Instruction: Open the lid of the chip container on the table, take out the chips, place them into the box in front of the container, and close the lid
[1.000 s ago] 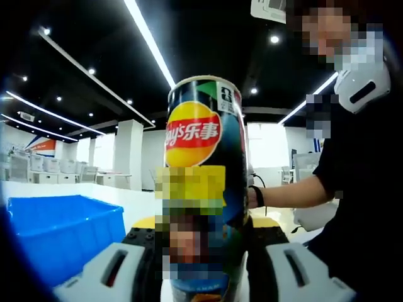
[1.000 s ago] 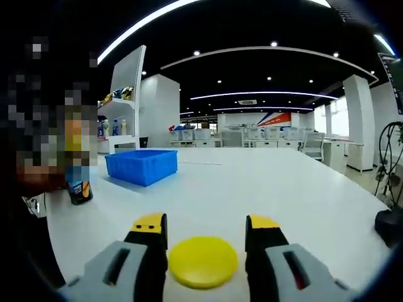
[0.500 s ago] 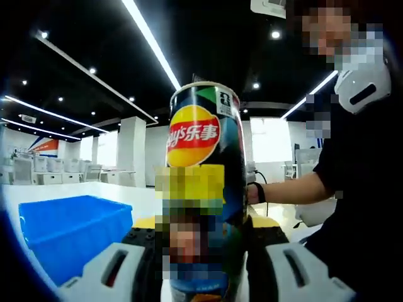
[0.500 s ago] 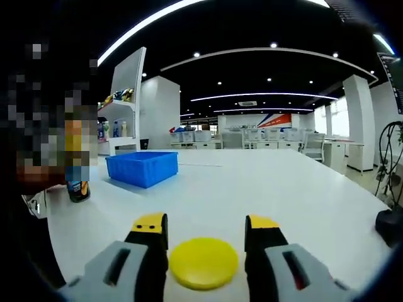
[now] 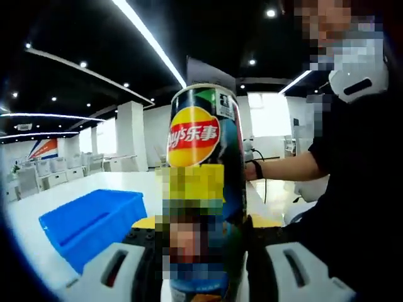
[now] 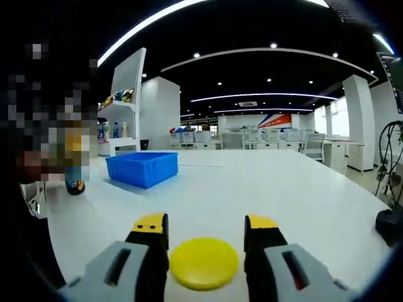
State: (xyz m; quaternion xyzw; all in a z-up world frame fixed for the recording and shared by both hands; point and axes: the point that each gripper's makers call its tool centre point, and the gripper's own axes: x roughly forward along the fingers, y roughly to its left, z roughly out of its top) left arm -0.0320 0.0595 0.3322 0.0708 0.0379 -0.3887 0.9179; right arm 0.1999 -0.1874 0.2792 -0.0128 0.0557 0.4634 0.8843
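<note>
A tall dark chip can (image 5: 194, 135) with a red and yellow logo stands upright between the jaws of my left gripper (image 5: 204, 224), which is shut on its lower half. In the left gripper view the blue box (image 5: 88, 221) lies low at the left of the can. My right gripper (image 6: 206, 221) sits low over the white table (image 6: 271, 182), shut on the round yellow lid (image 6: 204, 264), which lies flat between its jaws. In the right gripper view the blue box (image 6: 141, 167) stands further back on the left, and the can's bottom end (image 6: 75, 187) shows at the far left.
A person in a dark top (image 5: 362, 189) stands close on the right of the left gripper view, one forearm (image 5: 286, 170) reaching behind the can. A tall shelf with goods (image 6: 123, 94) stands behind the blue box. A dark object (image 6: 390, 226) sits at the table's right edge.
The left gripper has tilted and shifted with the can, so the blue box now shows more toward the middle. In the right gripper view the can's bottom has risen slightly. The right gripper and lid stay put.
</note>
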